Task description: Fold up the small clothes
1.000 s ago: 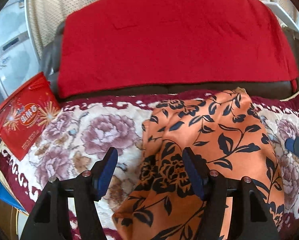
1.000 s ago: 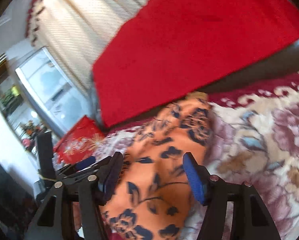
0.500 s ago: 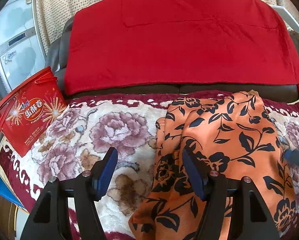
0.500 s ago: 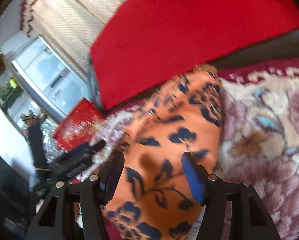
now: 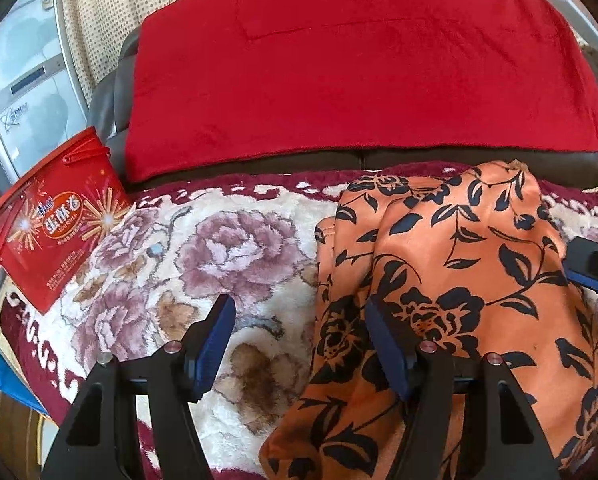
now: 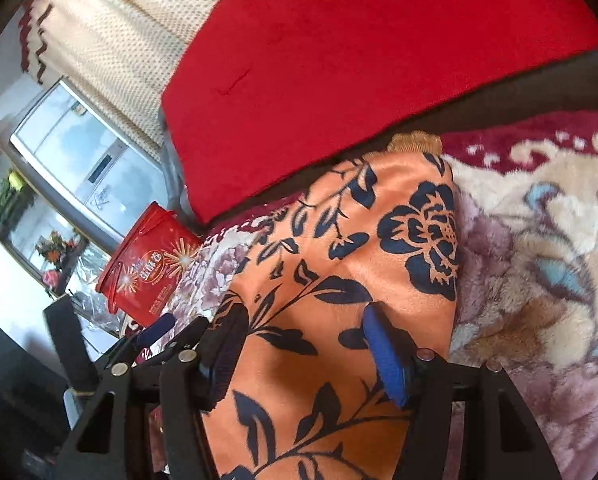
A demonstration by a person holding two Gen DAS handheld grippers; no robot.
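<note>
An orange garment with a dark floral print (image 5: 451, 280) lies folded lengthwise on a flowered plush blanket (image 5: 187, 264). My left gripper (image 5: 303, 344) is open and empty, low over the garment's left edge, its right finger above the cloth. My right gripper (image 6: 307, 352) is open and empty above the same garment (image 6: 339, 280). The right gripper's tip shows at the right edge of the left wrist view (image 5: 591, 268). The left gripper's fingers (image 6: 159, 332) show at the left of the right wrist view.
A red blanket (image 5: 359, 60) drapes over the dark sofa back behind. A red snack tub (image 5: 51, 220) stands at the blanket's left edge, also in the right wrist view (image 6: 147, 264). A glass door (image 5: 19, 80) and curtain lie far left.
Both grippers have pulled back and shifted left over the garment, staying open. The right gripper has tilted and come lower over the cloth. The garment lies as before.
</note>
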